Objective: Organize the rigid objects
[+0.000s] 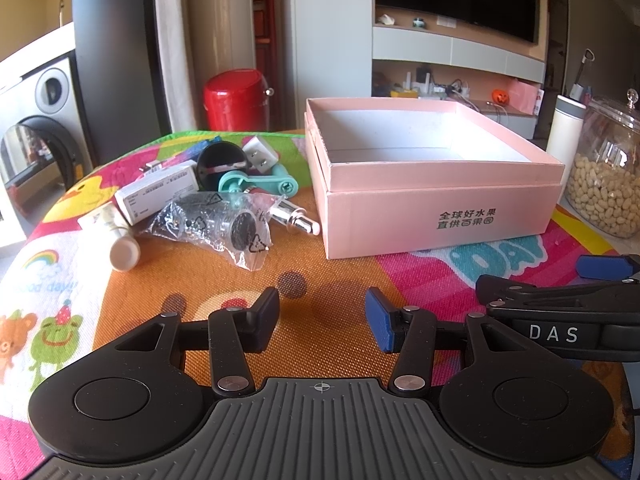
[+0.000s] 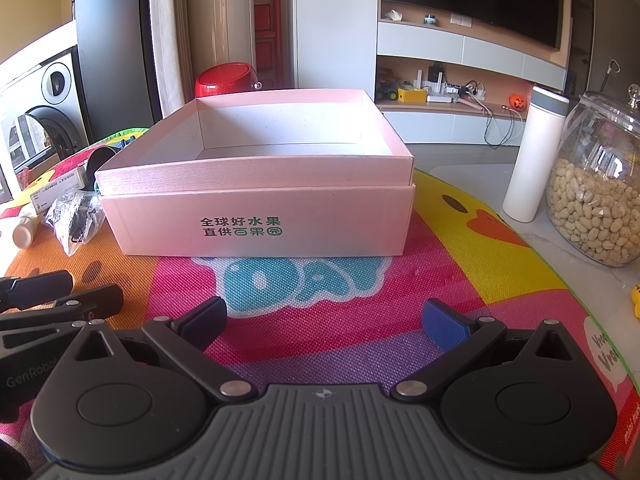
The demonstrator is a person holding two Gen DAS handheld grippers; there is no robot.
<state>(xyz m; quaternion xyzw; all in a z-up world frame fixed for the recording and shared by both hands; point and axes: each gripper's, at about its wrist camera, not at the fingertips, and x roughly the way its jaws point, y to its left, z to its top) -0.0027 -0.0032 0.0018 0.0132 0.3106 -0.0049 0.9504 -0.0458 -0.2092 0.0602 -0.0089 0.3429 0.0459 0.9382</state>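
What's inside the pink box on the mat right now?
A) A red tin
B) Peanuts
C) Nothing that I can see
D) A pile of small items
C: both views show only the bare white inside of the pink box; the small items lie on the mat to its left, and the peanuts sit in a glass jar to its right.

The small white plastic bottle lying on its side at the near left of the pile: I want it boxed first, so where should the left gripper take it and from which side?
Grip the small white plastic bottle across its round body, coming from above. It lies flat on the colourful mat, cap end toward the open left gripper, and the bagged black part crowds its right side.
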